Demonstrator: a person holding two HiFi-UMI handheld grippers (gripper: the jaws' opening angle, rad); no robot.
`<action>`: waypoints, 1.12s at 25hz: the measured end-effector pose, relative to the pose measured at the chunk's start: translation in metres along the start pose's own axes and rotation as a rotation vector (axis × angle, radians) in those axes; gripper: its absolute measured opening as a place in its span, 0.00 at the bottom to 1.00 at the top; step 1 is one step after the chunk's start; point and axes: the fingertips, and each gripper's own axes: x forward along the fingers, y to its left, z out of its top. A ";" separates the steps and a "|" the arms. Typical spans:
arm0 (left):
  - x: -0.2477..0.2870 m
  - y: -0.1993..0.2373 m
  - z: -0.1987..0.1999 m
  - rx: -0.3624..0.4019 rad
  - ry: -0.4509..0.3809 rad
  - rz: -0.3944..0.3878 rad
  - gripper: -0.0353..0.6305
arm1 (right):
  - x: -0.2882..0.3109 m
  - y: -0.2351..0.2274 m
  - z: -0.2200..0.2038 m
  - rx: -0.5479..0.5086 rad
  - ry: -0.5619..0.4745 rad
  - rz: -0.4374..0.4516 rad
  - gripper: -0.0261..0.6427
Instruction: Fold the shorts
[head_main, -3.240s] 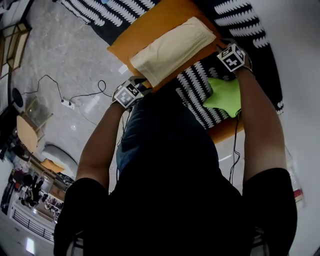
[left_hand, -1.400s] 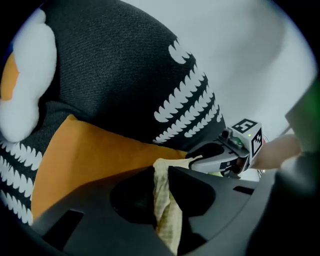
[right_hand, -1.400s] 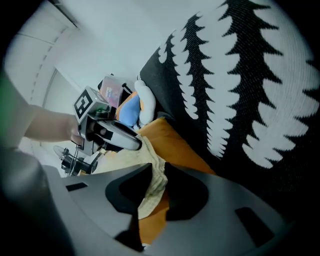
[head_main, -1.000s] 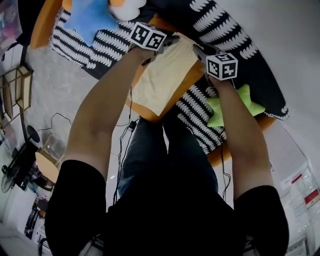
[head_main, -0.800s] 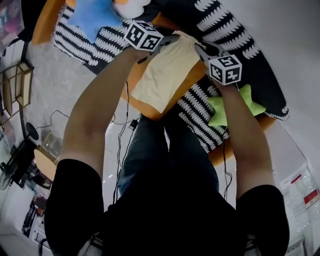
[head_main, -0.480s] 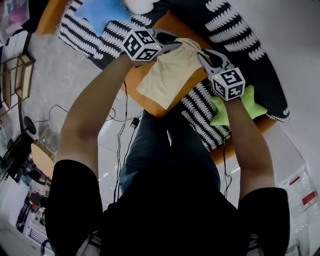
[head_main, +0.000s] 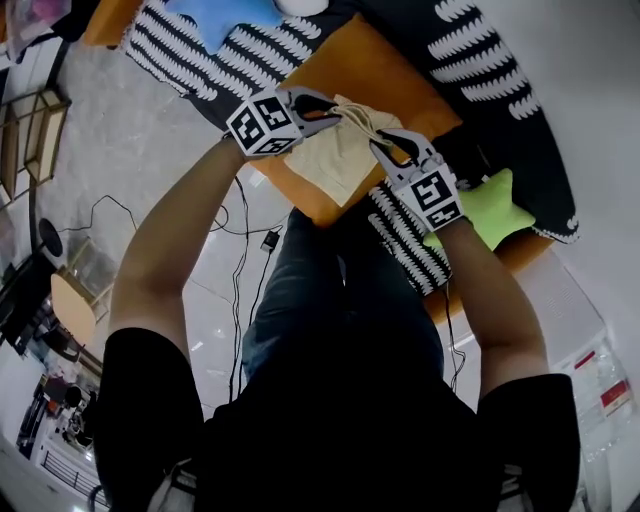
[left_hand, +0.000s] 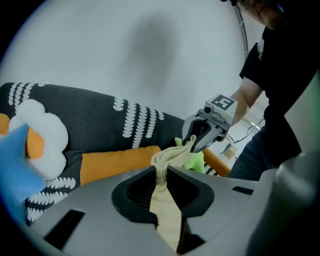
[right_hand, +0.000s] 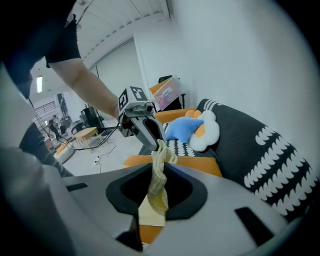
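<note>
The cream shorts (head_main: 335, 160) lie on an orange cushion (head_main: 400, 80), and their far edge is lifted and bunched between my two grippers. My left gripper (head_main: 332, 108) is shut on one corner of that edge, and the cloth (left_hand: 161, 175) runs out through its jaws. My right gripper (head_main: 378, 146) is shut on the other corner (right_hand: 156, 180). The two grippers hang close together above the cushion. Each gripper view shows the other gripper pinching the same band: the right gripper (left_hand: 196, 140) and the left gripper (right_hand: 156, 142).
A black-and-white patterned cover (head_main: 480, 60) lies under the cushion. A green star pillow (head_main: 490, 210) sits to the right, a blue star pillow (head_main: 235, 15) at the top, and a white cloud pillow (left_hand: 40, 137) beside it. Cables (head_main: 230, 215) run across the floor at the left.
Both grippers have come back towards the person and upwards, drawing the far edge of the shorts up off the cushion. They have rolled and moved closer together.
</note>
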 end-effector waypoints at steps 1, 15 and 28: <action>-0.003 -0.005 -0.010 0.004 0.010 0.008 0.18 | 0.004 0.010 -0.003 -0.016 0.010 0.016 0.15; -0.017 -0.039 -0.125 -0.022 0.105 0.097 0.17 | 0.052 0.098 -0.066 -0.025 0.141 0.136 0.14; -0.018 -0.047 -0.183 -0.010 0.201 0.145 0.15 | 0.088 0.151 -0.104 -0.054 0.250 0.202 0.14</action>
